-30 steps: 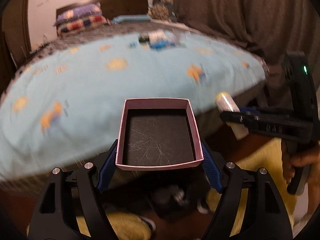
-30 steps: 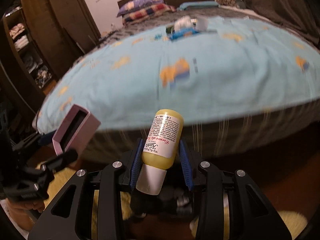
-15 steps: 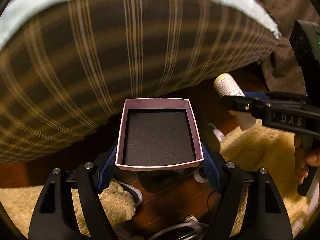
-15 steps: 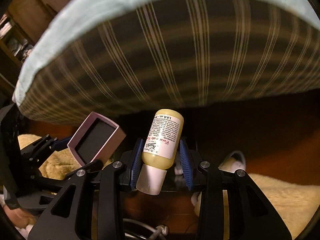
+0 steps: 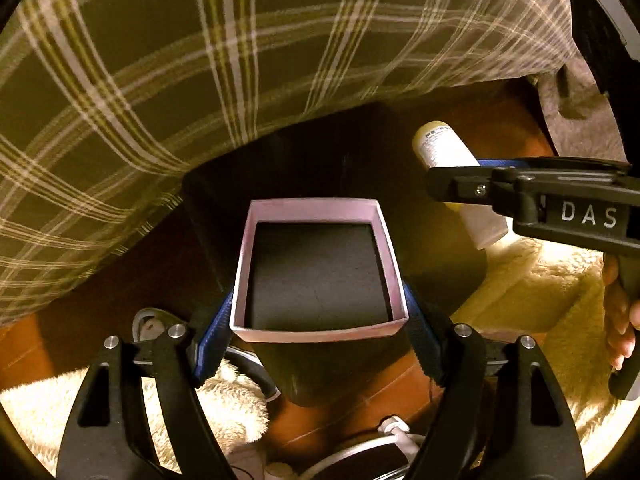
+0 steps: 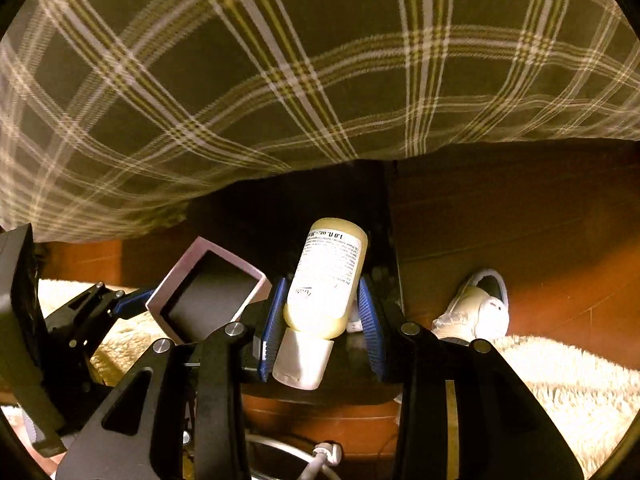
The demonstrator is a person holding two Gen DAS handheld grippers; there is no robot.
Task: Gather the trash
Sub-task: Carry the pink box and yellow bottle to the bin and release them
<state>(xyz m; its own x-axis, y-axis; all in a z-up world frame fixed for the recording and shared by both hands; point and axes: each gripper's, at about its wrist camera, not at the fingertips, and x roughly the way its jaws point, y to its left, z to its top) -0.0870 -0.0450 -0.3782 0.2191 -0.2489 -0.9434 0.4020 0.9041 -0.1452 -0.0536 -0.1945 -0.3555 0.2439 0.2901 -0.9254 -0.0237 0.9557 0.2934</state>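
Observation:
My left gripper (image 5: 319, 328) is shut on an open pink box (image 5: 318, 272) with a dark lining, holding it over a black bin (image 5: 288, 160) that stands on the floor by the bed. My right gripper (image 6: 326, 312) is shut on a small yellow lotion bottle (image 6: 328, 276) with a white cap, held over the same black bin (image 6: 300, 200). In the left wrist view the bottle (image 5: 444, 148) and right gripper (image 5: 520, 196) are at the right. In the right wrist view the pink box (image 6: 204, 296) and left gripper (image 6: 100, 312) are at the left.
A plaid bed skirt (image 5: 200, 40) hangs above the bin. A cream shaggy rug (image 5: 540, 280) lies on the brown wooden floor (image 6: 520, 220). A white shoe (image 6: 476, 308) sits to the right of the bin. White cables (image 5: 396, 428) lie near the bottom.
Both grippers have dropped from above the bed to floor level and tilted down. The black bin has come into view under the box and the bottle. Both grips are unchanged.

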